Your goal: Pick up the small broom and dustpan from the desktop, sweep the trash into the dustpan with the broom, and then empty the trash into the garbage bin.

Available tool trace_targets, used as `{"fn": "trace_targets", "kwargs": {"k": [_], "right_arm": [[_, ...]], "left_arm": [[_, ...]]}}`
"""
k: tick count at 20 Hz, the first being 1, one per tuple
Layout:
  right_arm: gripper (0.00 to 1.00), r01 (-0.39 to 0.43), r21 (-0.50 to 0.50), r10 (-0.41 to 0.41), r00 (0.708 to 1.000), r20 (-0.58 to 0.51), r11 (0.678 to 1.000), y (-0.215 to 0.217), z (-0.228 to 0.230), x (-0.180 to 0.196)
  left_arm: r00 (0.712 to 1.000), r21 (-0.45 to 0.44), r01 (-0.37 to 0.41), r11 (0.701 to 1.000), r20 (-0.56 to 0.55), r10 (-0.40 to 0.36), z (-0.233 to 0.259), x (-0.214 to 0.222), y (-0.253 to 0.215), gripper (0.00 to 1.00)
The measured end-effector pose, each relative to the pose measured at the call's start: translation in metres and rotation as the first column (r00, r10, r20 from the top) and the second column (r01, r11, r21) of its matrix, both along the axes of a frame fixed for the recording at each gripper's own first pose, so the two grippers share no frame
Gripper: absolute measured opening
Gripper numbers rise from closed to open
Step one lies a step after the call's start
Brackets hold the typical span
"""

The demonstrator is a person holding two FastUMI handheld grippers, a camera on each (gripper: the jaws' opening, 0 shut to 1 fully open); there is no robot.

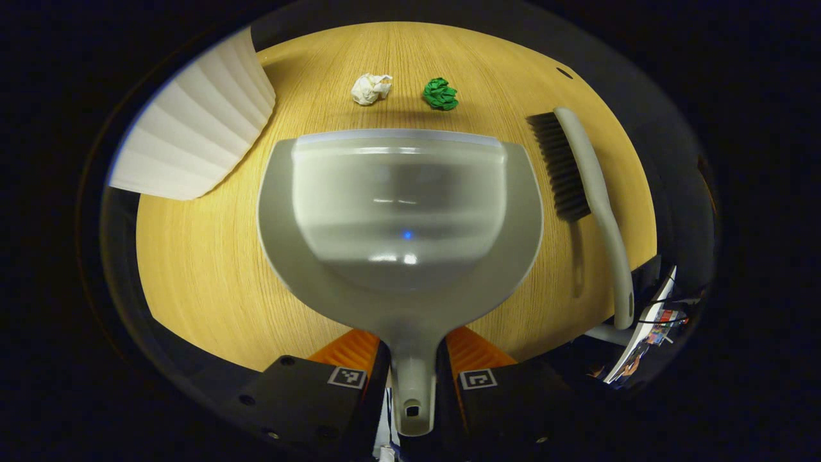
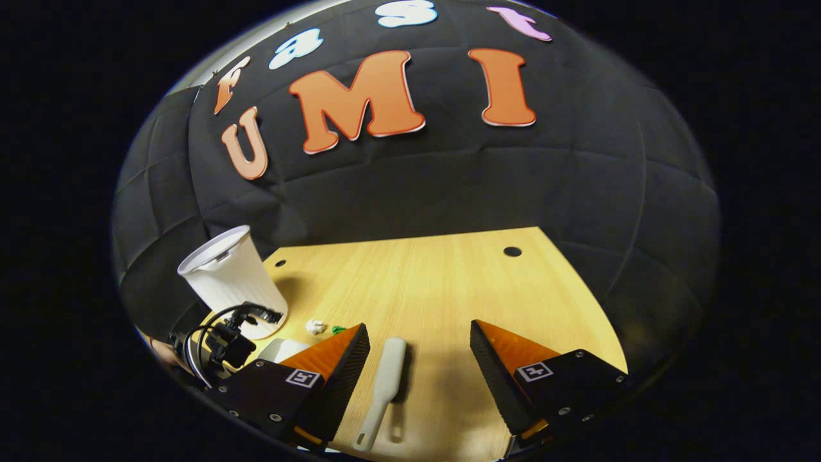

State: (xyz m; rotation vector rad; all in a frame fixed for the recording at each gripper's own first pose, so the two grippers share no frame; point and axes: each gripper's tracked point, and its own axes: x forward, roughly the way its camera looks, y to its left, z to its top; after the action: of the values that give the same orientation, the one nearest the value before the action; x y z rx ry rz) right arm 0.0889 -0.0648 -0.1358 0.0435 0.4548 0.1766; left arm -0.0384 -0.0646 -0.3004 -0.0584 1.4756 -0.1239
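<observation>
Left gripper view: I see my left gripper (image 1: 412, 378) clenched on the handle of the dustpan (image 1: 401, 212), both fingers pressing its narrow stem.
Dustpan: smooth grey plastic, wide rounded scoop with a translucent glossy hood; its front lip rests on the desktop (image 1: 192, 269).
Desktop: pale wood with fine straight grain.
Trash: a white crumpled paper ball (image 1: 371, 88) and a green crumpled paper ball (image 1: 440, 94) lie just beyond the lip, apart from it and from each other.
Broom (image 1: 580, 192): lies flat to the right of the dustpan — dark stiff bristles, long pale curved handle.
Garbage bin (image 1: 199, 122): white, ribbed wall, at the far left; its top is cut off.
Right gripper view: my right gripper (image 2: 417, 366) is released, fingers wide apart above the desktop (image 2: 449, 282).
Broom handle (image 2: 383, 391): lies on the wood between the fingers, touching neither; the bristles are hard to make out.
Bin (image 2: 231, 276): tapered, open rim, standing upright at the left.
Hidden: the two paper balls (image 2: 315, 326) are tiny here — the green one is half covered by my finger.
</observation>
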Motion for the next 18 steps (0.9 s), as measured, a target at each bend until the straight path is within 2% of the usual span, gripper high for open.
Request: {"fn": "trace_targets", "kwargs": {"k": [3, 7, 9, 13, 16, 18], "right_arm": [[0.95, -0.063, -0.013, 0.060, 0.985, -0.164, 0.998, 0.018, -0.041, -0.014], [0.96, -0.122, -0.043, 0.099, 0.929, -0.356, 0.992, 0.034, -0.091, -0.033], [0.96, -0.120, -0.067, 0.081, 0.902, -0.424, 0.991, 0.036, -0.111, -0.037], [0.96, -0.118, -0.097, 0.041, 0.818, -0.574, 0.988, 0.023, -0.149, -0.050], [0.96, -0.132, -0.156, 0.001, 0.765, -0.644, 0.979, 0.011, -0.172, -0.056], [0.96, -0.123, -0.160, -0.017, 0.740, -0.673, 0.979, 0.016, -0.176, -0.055]], "left_arm": [[0.997, 0.020, 0.024, 1.000, 0.071, -0.025, 0.000, 0.008, 0.005, 0.33], [0.985, -0.014, 0.047, 0.999, 0.166, -0.044, 0.001, 0.019, 0.007, 0.31], [0.979, -0.032, 0.043, 0.999, 0.199, -0.036, 0.004, 0.022, 0.009, 0.31], [0.966, -0.016, 0.070, 0.997, 0.249, -0.064, 0.011, 0.022, 0.023, 0.30], [0.959, -0.029, 0.099, 0.995, 0.268, -0.088, 0.011, 0.020, 0.028, 0.30], [0.957, -0.043, 0.116, 0.992, 0.272, -0.100, 0.010, 0.019, 0.030, 0.30]]}}
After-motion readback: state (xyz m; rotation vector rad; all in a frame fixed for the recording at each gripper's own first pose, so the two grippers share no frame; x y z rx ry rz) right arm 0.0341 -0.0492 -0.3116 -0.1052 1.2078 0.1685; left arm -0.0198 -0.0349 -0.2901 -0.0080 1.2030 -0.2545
